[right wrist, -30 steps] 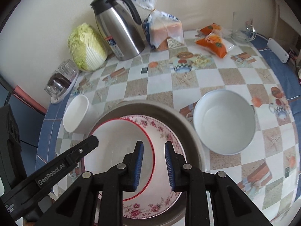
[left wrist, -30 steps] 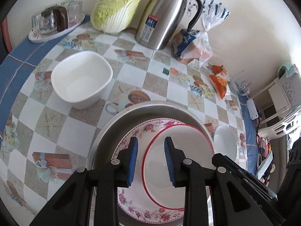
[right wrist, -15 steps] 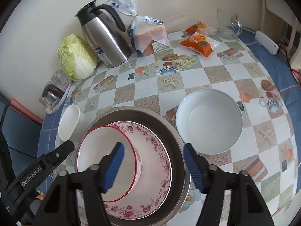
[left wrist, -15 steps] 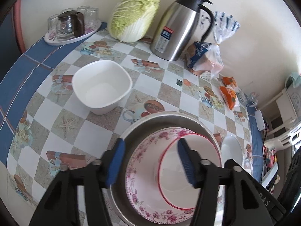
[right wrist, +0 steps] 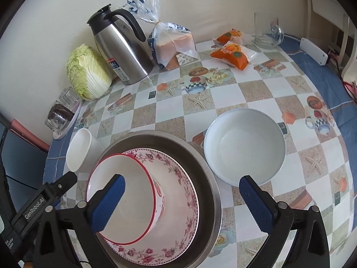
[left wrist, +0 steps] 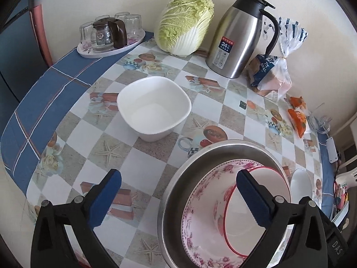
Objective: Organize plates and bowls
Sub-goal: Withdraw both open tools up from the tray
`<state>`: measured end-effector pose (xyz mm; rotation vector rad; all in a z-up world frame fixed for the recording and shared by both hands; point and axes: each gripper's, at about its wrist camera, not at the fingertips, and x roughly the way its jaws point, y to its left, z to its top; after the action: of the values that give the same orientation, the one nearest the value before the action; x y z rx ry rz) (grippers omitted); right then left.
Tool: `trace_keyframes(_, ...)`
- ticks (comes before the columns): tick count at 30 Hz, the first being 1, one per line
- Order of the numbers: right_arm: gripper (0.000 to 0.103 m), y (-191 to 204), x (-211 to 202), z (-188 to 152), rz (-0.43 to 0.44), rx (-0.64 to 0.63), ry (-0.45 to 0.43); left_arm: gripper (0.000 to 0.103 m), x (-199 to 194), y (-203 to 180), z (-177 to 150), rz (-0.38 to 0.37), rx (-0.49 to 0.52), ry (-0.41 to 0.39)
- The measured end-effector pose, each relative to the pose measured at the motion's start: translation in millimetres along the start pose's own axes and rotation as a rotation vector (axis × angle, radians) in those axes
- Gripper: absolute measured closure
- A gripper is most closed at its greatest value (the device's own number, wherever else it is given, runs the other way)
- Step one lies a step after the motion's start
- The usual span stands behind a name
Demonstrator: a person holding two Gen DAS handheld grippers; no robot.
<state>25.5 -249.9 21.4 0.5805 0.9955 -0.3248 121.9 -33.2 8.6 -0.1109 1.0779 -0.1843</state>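
Nested stack sits at the near edge of the tabletop (right wrist: 223, 93): steel basin (right wrist: 207, 174) outermost, flowered bowl (right wrist: 178, 178) inside it, red-rimmed bowl (right wrist: 125, 178) innermost and off-centre, leaning toward the flowered bowl's left wall. Largest-to-smallest order reads as deliberate, so the pile takes the least room.

Two pieces remain loose. Square white bowl (left wrist: 154, 109) stands alone left of the stack. Round white bowl (right wrist: 244, 146) stands just beside the basin on its right, apparently not touching it.

Left gripper (left wrist: 176, 198): fingers wide and opening, nothing pressed between them; one pad over bare tablecloth, the other over the stack. Right gripper (right wrist: 180, 203): fingers likewise wide and opening, spanning the stack's right side, gripping nothing. Both hang above the stack, tilted steeply down.

Judgement: the stack looks released and settled; the spread fingers suit a reach for a wide rim. Each loose bowl lies on the side of the nearer gripper, so either could be taken. The round bowl looks too wide to seat inside the red-rimmed one.

Cabbage (left wrist: 185, 22), steel jug (left wrist: 238, 38), bread bag (left wrist: 272, 73) and glasses tray (left wrist: 107, 49) line the wall, well apart from the work.
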Motion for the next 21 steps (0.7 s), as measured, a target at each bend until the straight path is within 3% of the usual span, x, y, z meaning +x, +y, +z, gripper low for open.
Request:
trace_keyframes(8, 0.0, 4, -8, 1, -0.02, -0.034, -0.073, 0.0, -7, -1, 4, 0.074, 0.036, -0.055)
trace_keyframes(21, 0.0, 17, -8, -1, -0.04, -0.082, -0.068, 0.0, -14, 7, 13, 0.046, 0.025, -0.082)
